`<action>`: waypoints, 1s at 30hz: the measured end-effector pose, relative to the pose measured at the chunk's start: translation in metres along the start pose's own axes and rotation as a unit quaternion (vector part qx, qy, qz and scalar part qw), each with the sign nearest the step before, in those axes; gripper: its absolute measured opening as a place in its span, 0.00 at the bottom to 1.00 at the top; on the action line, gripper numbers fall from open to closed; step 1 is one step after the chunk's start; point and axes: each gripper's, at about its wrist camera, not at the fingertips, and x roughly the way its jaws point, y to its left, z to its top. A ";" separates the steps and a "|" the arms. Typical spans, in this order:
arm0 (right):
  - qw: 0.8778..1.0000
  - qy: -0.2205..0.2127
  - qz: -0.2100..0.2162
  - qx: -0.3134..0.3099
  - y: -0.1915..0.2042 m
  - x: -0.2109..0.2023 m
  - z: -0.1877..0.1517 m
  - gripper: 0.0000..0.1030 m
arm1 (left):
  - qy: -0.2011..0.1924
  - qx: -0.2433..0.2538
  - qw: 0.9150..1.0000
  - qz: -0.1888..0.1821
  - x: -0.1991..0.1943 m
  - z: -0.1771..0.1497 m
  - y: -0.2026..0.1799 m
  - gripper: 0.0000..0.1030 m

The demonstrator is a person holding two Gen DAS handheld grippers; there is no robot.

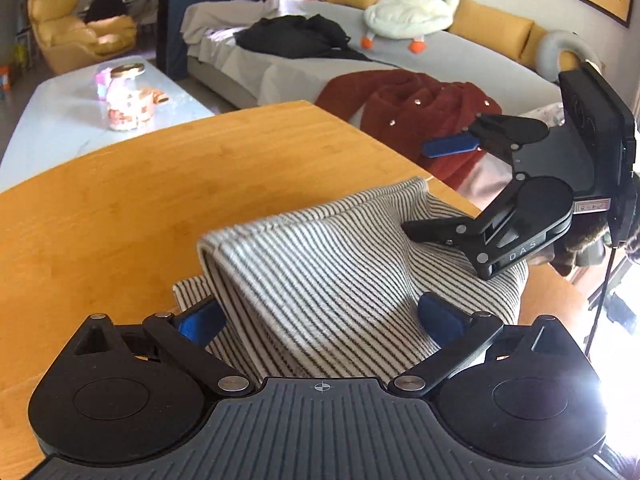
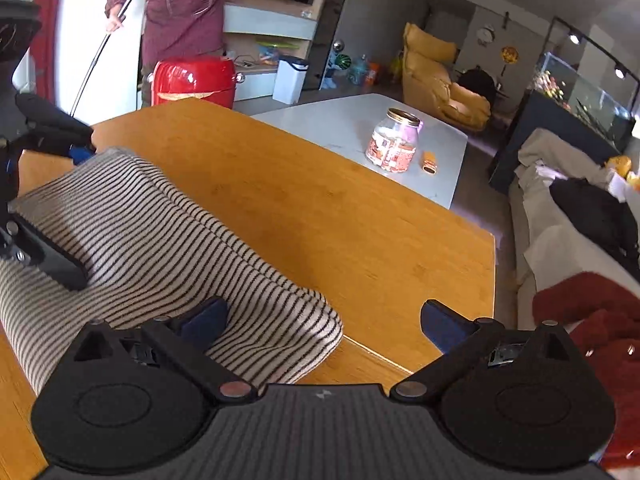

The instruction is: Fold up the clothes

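Observation:
A folded cream garment with thin black stripes [image 1: 320, 264] lies bunched on the orange wooden table [image 1: 120, 208]. My left gripper [image 1: 320, 320] is open wide, and the cloth rises in a hump between its blue fingers [image 1: 200, 320]. From the right comes my right gripper [image 1: 416, 188], also open, its lower finger resting on the cloth's far edge. In the right wrist view the striped garment [image 2: 168, 248] runs under the right gripper's [image 2: 324, 320] left finger, while the other finger hangs over bare wood. At that view's left edge my left gripper [image 2: 76, 212] stays on the cloth.
A red coat [image 1: 400, 108] and a black garment [image 1: 296, 36] lie on the grey sofa behind the table. A glass jar [image 2: 394, 142] stands on a white low table. A person in a maroon apron [image 2: 180, 4] stands by a red case [image 2: 194, 82].

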 end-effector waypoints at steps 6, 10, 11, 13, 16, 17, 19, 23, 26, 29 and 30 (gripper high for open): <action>0.999 0.008 -0.029 0.040 -0.013 0.014 0.002 0.99 | 0.003 -0.013 1.000 -0.013 -0.001 -0.004 0.005 1.00; 0.997 0.014 -0.049 0.066 -0.021 0.023 0.004 0.99 | -0.001 -0.010 1.000 -0.010 -0.004 -0.006 0.003 1.00; 0.996 0.015 -0.054 0.072 -0.023 0.026 0.004 0.99 | -0.002 -0.009 1.000 -0.010 -0.005 -0.007 0.003 1.00; 0.995 0.023 -0.054 0.085 -0.022 0.043 -0.004 0.99 | -0.011 0.005 1.000 0.003 -0.010 -0.007 -0.001 1.00; 0.988 0.033 -0.029 0.149 -0.036 0.046 -0.007 0.99 | -0.040 0.063 0.997 0.033 -0.030 -0.005 -0.015 1.00; 0.987 0.029 -0.026 0.156 -0.039 0.042 -0.009 0.99 | -0.048 0.080 0.995 0.037 -0.035 -0.003 -0.018 1.00; 0.986 0.016 -0.022 0.167 -0.041 0.027 -0.012 0.99 | -0.054 0.096 0.993 0.032 -0.036 0.002 -0.021 1.00; 0.967 -0.008 0.036 0.252 -0.052 -0.022 -0.026 0.99 | -0.067 0.129 0.989 0.020 -0.037 0.013 -0.025 1.00; 0.944 -0.010 0.092 0.318 -0.053 -0.057 -0.047 0.99 | -0.044 0.127 0.991 0.019 -0.010 0.021 -0.015 1.00; 0.915 0.014 0.154 0.373 -0.040 -0.072 -0.073 0.98 | -0.022 0.055 0.998 -0.033 0.015 0.024 0.014 1.00; 0.901 0.029 0.183 0.392 -0.033 -0.071 -0.081 0.91 | -0.019 0.029 0.998 -0.052 0.021 0.024 0.024 1.00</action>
